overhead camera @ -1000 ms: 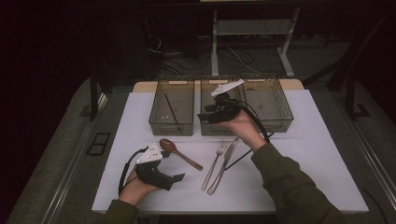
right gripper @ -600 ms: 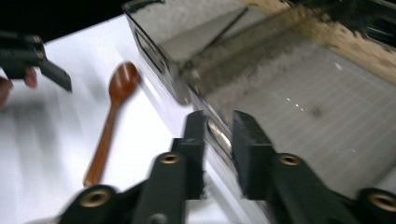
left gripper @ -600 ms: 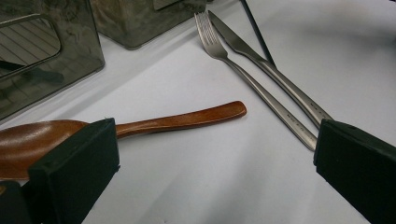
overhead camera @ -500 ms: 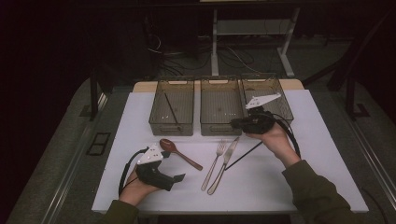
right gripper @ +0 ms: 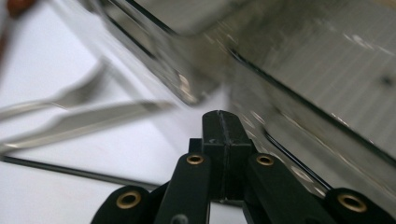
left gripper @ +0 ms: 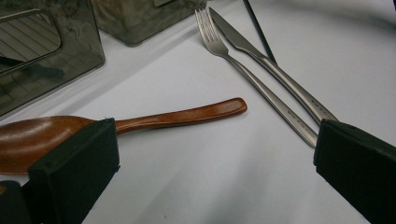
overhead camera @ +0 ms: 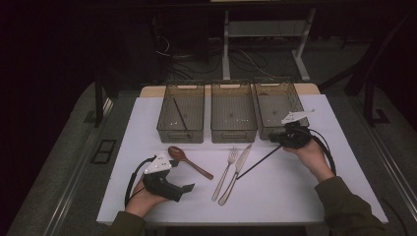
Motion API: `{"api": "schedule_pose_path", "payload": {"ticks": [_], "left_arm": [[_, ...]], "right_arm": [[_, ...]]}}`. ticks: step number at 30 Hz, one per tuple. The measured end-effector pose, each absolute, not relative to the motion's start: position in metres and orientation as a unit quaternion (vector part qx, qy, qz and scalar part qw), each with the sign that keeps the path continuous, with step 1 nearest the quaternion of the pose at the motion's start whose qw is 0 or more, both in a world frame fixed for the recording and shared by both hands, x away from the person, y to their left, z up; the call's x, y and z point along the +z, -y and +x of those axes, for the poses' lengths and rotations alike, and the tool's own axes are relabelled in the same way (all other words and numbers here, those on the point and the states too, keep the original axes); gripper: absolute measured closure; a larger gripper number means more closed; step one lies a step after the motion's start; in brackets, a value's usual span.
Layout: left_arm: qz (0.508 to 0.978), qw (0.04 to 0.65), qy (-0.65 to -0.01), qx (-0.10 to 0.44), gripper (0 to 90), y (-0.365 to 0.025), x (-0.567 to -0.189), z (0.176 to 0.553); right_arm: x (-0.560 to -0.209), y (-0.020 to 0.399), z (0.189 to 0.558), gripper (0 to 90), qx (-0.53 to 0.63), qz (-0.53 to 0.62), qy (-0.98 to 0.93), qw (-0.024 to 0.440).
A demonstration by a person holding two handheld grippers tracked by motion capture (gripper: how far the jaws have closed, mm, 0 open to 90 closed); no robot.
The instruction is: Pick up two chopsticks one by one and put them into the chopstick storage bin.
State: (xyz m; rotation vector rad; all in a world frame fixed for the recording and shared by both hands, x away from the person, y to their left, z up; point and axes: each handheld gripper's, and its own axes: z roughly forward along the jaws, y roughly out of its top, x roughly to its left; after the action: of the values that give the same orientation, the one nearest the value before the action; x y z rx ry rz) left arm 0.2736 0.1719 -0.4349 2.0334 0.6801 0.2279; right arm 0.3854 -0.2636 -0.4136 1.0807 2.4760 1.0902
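Jaws of my right claw (overhead camera: pixel 273 139) have just closed on nothing, near the right bin (overhead camera: pixel 280 105). Chopstick (overhead camera: pixel 258 162), knife (overhead camera: pixel 236 173) and fork (overhead camera: pixel 225 174) lie mid-table; left claw (overhead camera: pixel 189 188) gapes by the spoon (overhead camera: pixel 189 162).

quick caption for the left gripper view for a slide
Open left gripper facing a wooden spoon, fork and knife on the white table.

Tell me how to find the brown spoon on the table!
Look at the white table with three see-through bins along its far edge. In front of the leftmost bin, beside the person's left tool, lies the wooden spoon. It is the only brown piece; the fork and knife next to it are shiny metal.
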Motion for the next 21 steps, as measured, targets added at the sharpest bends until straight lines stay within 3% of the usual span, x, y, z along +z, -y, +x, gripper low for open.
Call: {"api": "schedule_pose_path", "payload": {"ticks": [21], "left_arm": [[0.834, 0.470, -0.276, 0.090, 0.0, -0.171, -0.436, 0.274]], "right_arm": [[-0.445, 0.290, 0.399, 89.1, 0.325, 0.414, -0.842, 0.121]]}}
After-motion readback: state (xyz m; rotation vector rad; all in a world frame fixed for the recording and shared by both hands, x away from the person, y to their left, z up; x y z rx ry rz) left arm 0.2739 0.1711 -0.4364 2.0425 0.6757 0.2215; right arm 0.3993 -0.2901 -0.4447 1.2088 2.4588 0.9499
